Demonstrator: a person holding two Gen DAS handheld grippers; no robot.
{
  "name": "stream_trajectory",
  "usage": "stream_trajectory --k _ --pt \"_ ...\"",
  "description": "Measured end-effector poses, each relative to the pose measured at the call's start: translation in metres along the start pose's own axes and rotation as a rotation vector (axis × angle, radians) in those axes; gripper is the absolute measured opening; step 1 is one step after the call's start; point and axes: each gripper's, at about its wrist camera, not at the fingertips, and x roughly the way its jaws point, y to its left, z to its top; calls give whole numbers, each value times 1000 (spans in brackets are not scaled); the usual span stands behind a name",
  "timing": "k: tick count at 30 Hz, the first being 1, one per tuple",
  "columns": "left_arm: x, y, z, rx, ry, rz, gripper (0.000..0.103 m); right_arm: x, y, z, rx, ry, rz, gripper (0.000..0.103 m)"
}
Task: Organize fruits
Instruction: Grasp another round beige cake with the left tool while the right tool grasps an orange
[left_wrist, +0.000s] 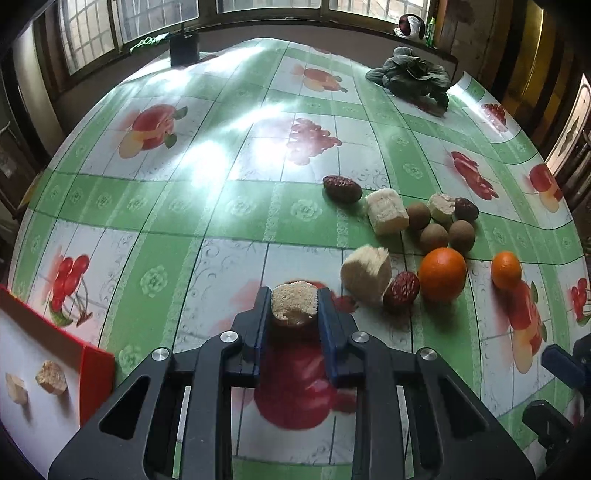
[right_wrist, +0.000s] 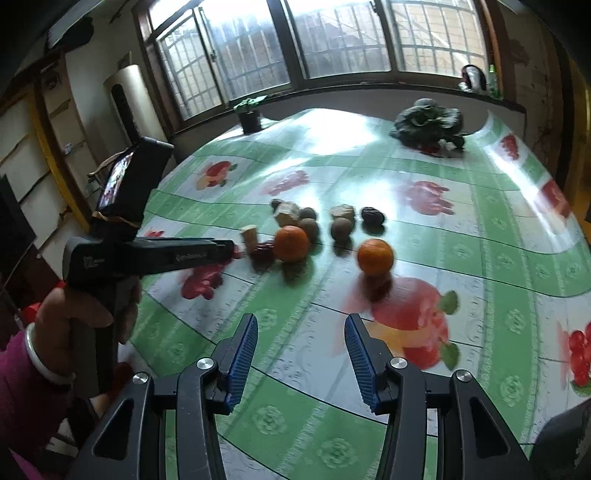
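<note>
A table (left_wrist: 207, 206) under a green-and-white cloth printed with fruit carries everything. At its far right corner lies a dark leafy vegetable (left_wrist: 413, 75), and at the far edge by the window stands a small black pot (left_wrist: 184, 48). At the near left corner sits a red-edged tray (left_wrist: 40, 354) with a white floor, holding two small pale chunks (left_wrist: 51, 376) well apart from the rest. The fruit is gathered right of the table's middle: a large orange (left_wrist: 442, 274) touches a red date (left_wrist: 400, 291), and a smaller orange (left_wrist: 506, 269) lies alone nearer the right edge. A pale fibrous chunk (left_wrist: 365, 275) rests against that date, another such block (left_wrist: 387, 211) lies farther back beside a second date (left_wrist: 341, 188), and three brown round fruits (left_wrist: 434, 238) cluster just behind the large orange, with a small pale piece (left_wrist: 441, 206) and a dark date (left_wrist: 466, 209) behind them. The left gripper (left_wrist: 294, 306) has its blue pads clamped on a pale chunk of the same kind (left_wrist: 293, 304), close above the cloth near the front edge. The right gripper (right_wrist: 301, 354) hangs with its jaws apart and nothing between them, nearer the front edge than the smaller orange.
</note>
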Motion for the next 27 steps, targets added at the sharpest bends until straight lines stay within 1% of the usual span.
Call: stream_trajectory --k 3,6,8,11,13,15,18,19,20,21,24,27 --pt "-12 6 -7 -17 -3 -16 24 8 6 8 -13 10 39 48" --pt "-23 12 -14 -34 -3 -27 24 25 11 21 -39 29 32 48" --pt "-30 15 -18 -38 3 -32 24 38 13 31 -52 41 57 48" --pt "-38 17 -21 -38 -8 -40 24 59 15 43 -82 66 27 48" --pt "-43 17 -22 -30 -18 -42 24 70 12 50 -65 72 10 48" --pt "-44 17 -23 -26 -19 -45 24 77 7 56 -32 74 19 48" --pt "-42 17 -23 -30 -6 -60 24 93 2 63 -5 101 21 48" --pt "-41 16 -24 -29 -3 -62 24 98 2 64 -5 111 24 45" --pt "-41 16 -25 -29 -2 -61 24 102 2 64 -6 121 15 33" --pt "-41 16 -26 -30 -2 -61 24 106 2 63 -6 134 6 33" --pt "-43 17 -29 -35 0 -67 24 97 0 61 3 106 -7 33" --pt "-47 17 -31 -34 -10 -56 24 79 -2 57 23 79 -22 33"
